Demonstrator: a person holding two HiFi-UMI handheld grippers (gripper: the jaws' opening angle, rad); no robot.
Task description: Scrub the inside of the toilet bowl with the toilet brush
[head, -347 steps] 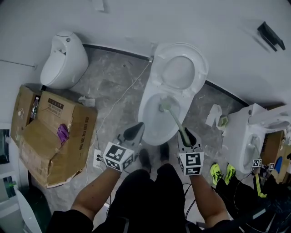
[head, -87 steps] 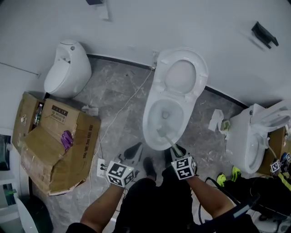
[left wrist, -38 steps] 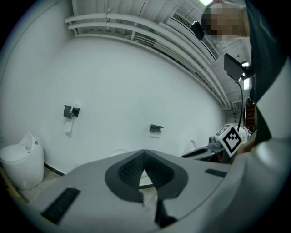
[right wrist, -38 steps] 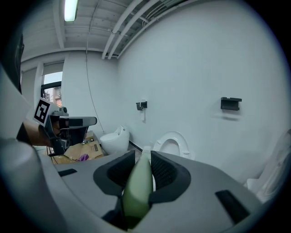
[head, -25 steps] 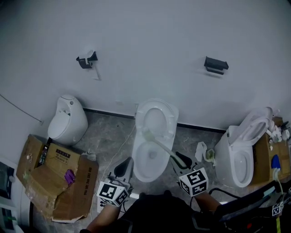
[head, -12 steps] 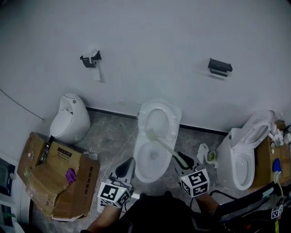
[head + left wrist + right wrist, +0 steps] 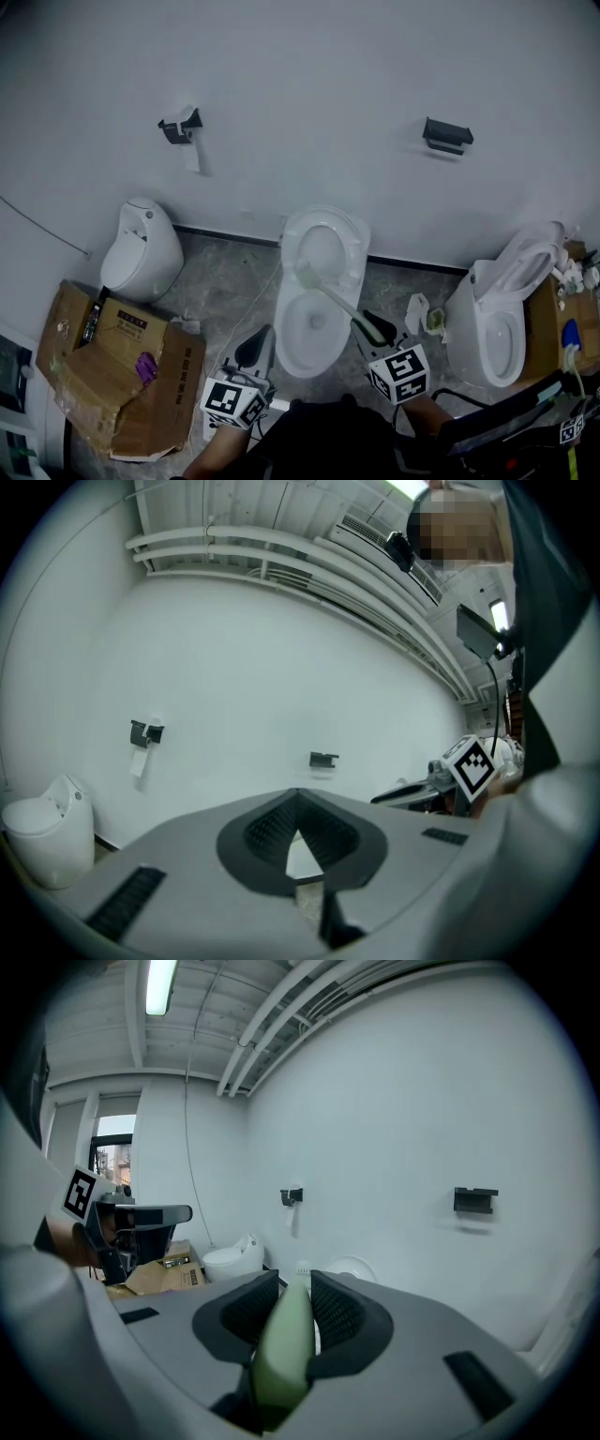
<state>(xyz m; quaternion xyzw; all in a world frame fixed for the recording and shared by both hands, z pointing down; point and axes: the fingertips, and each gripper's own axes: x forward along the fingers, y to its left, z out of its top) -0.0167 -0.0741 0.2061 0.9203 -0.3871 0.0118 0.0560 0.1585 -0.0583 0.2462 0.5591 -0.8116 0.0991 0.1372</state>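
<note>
Toilet bowl lies open (lid raised); cardboard box crowds left.

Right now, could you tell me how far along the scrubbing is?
Earlier the brush worked inside the bowl. Now the right claw holds it lifted, head by the raised lid. What remains is probably stowing it; the left claw is idle.

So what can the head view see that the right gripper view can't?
Only the head view shows the inside of the toilet bowl and the right gripper's own marker cube. Only the right gripper view shows the ceiling light and the right gripper squeezing the green handle up close. Both show the toilet brush, the cardboard box, the paper holder and the black holder.
</note>
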